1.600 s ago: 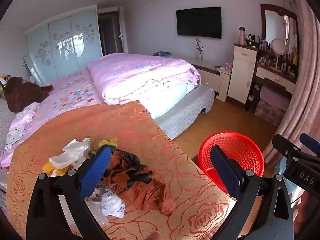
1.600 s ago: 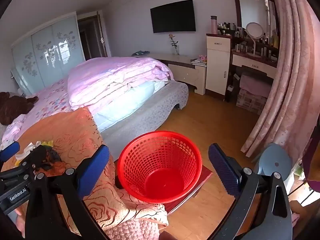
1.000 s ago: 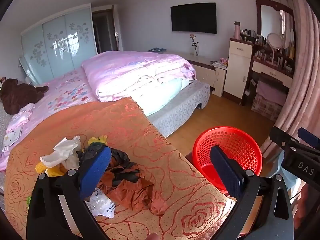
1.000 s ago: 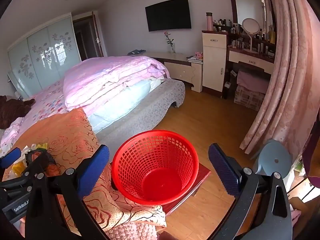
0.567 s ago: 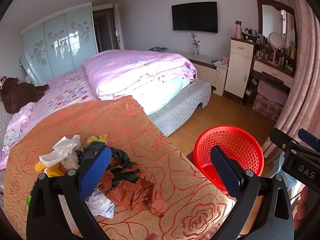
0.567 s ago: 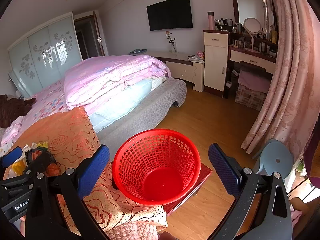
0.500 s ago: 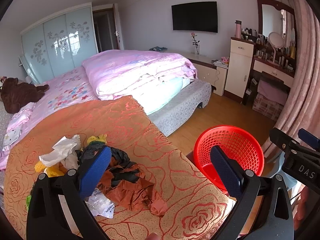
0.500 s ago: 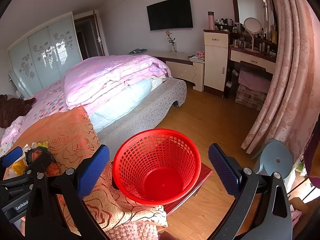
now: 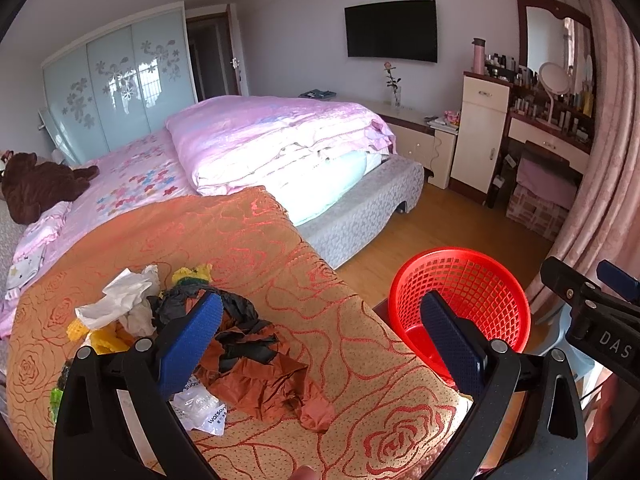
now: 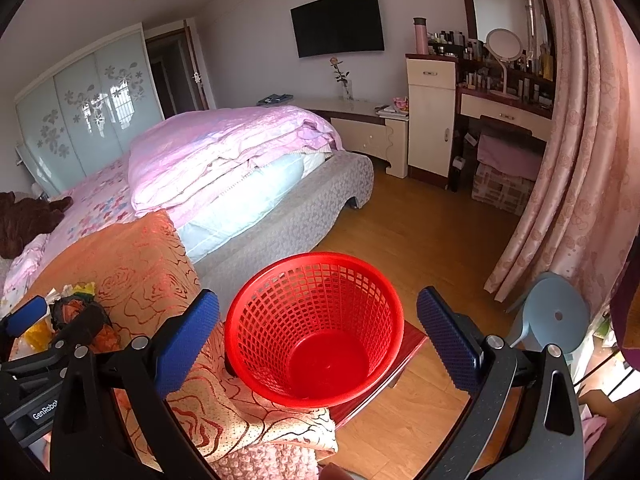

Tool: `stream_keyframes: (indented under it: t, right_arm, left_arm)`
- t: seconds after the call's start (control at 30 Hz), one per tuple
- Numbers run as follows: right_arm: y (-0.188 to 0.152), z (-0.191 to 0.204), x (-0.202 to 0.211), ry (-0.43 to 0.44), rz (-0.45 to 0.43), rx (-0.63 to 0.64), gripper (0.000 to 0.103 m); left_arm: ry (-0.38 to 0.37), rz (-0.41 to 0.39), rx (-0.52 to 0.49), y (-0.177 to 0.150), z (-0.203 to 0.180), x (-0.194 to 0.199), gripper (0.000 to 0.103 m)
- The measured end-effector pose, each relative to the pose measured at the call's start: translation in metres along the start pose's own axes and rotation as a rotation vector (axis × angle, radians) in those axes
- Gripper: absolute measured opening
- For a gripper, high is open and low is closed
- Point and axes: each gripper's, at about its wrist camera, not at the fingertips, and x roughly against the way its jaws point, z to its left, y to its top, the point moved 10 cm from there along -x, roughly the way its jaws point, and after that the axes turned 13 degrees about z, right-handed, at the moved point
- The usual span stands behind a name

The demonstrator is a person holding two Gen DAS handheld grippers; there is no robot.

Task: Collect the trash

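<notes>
A heap of trash lies on the orange rose-patterned cloth (image 9: 248, 248): white tissue (image 9: 120, 300), yellow scraps (image 9: 100, 338), a black bag (image 9: 236, 312), a crumpled brown bag (image 9: 264, 380) and a clear wrapper (image 9: 200, 404). My left gripper (image 9: 320, 336) hovers open above the heap's right side, holding nothing. An empty red mesh basket (image 10: 316, 320) stands on a low red stand to the right of the cloth. My right gripper (image 10: 318, 336) hangs open above that basket. The basket (image 9: 460, 304) also shows in the left wrist view.
A bed with a pink quilt (image 9: 276, 136) fills the middle of the room. A dresser with cosmetics (image 10: 500, 92) and a pink curtain (image 10: 580, 160) stand at the right. A light-blue stool (image 10: 556, 320) sits near the basket on the wooden floor (image 10: 420, 232).
Both grippers drifted slightly over the past seconds; the trash heap and the basket stayed where they were. Both stayed open and empty.
</notes>
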Motion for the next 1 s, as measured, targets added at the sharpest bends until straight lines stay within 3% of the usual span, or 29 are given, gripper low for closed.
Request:
stream_keyframes:
  t: [1.0]
  right_arm:
    - [-0.0066, 0.0010, -0.0019, 0.008, 0.012, 0.013, 0.097]
  left_arm:
    - [0.002, 0.005, 0.000, 0.0007, -0.0010, 0.0007, 0.096]
